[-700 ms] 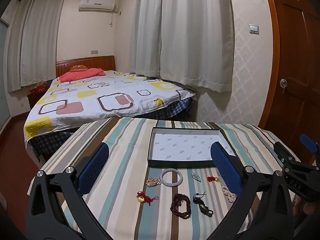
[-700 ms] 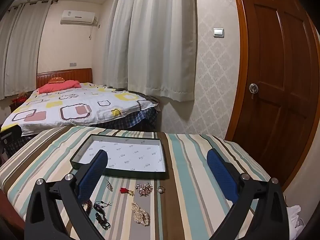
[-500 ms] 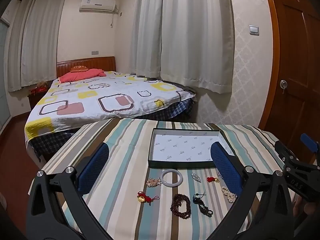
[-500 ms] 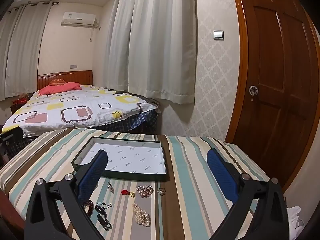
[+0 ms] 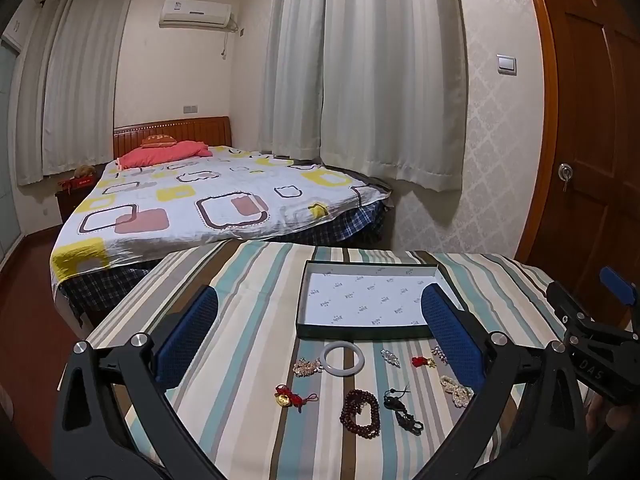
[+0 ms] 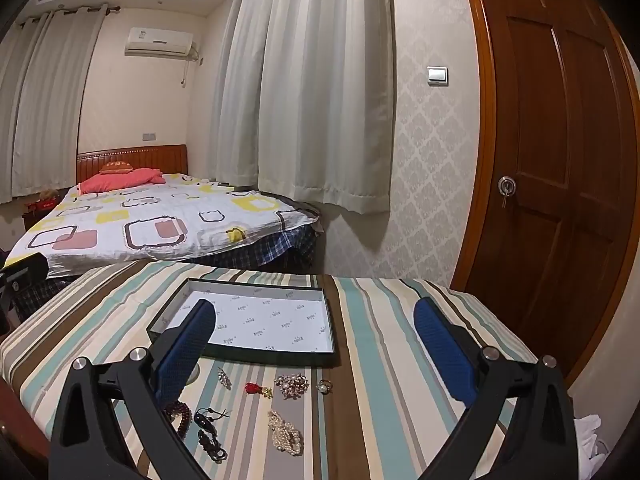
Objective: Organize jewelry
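A shallow dark box [image 5: 340,333] with white lining [image 6: 264,320] lies open and empty on the striped table. In front of it lie several jewelry pieces: a white bangle [image 5: 343,359], a dark red bead bracelet [image 5: 360,412], a gold charm on red cord [image 5: 290,397], a black cord pendant [image 5: 402,410], a pearl strand [image 6: 285,433], a crystal brooch [image 6: 292,385], a ring [image 6: 324,386] and a small red charm [image 6: 258,389]. My left gripper [image 5: 320,320] is open and empty above them. My right gripper [image 6: 316,328] is open and empty, also above the table.
The striped tablecloth [image 5: 248,280] covers the table. A bed [image 5: 208,200] stands behind it, curtains [image 5: 380,80] and a wooden door [image 6: 560,180] to the right. The right gripper's body shows at the right edge of the left wrist view [image 5: 592,344].
Both views have shifted only slightly; the grippers drift a little over the table. Jaws stay open and nothing on the table has moved.
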A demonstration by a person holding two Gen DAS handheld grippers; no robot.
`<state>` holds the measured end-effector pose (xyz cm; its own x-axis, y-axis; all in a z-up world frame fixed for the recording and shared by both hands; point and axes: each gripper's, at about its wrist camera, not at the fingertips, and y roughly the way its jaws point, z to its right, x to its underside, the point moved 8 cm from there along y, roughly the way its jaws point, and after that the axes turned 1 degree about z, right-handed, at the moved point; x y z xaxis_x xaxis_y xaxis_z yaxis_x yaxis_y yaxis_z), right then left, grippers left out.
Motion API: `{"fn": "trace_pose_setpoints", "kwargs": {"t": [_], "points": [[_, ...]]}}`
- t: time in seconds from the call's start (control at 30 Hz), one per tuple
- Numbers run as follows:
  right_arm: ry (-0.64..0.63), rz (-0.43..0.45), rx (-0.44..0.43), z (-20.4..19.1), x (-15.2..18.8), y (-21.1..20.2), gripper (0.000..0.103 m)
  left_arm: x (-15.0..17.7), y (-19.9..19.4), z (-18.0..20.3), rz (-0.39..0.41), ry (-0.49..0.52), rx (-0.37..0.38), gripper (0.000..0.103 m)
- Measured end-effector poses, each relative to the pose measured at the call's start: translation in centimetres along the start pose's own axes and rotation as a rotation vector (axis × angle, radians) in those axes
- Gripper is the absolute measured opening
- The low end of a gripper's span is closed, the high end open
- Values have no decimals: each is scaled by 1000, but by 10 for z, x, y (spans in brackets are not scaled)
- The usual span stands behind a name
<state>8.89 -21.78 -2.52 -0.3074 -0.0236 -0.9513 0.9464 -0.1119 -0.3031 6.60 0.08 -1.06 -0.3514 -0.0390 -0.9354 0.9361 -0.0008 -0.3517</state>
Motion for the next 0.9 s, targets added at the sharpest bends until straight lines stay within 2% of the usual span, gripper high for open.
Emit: {"fn": "trace_pose_setpoints", "kwargs": {"t": [0.9], "points": [[-2,5,-2,-2,-2,-3,97,3,0,-1,-1,-2,3,99]]}}
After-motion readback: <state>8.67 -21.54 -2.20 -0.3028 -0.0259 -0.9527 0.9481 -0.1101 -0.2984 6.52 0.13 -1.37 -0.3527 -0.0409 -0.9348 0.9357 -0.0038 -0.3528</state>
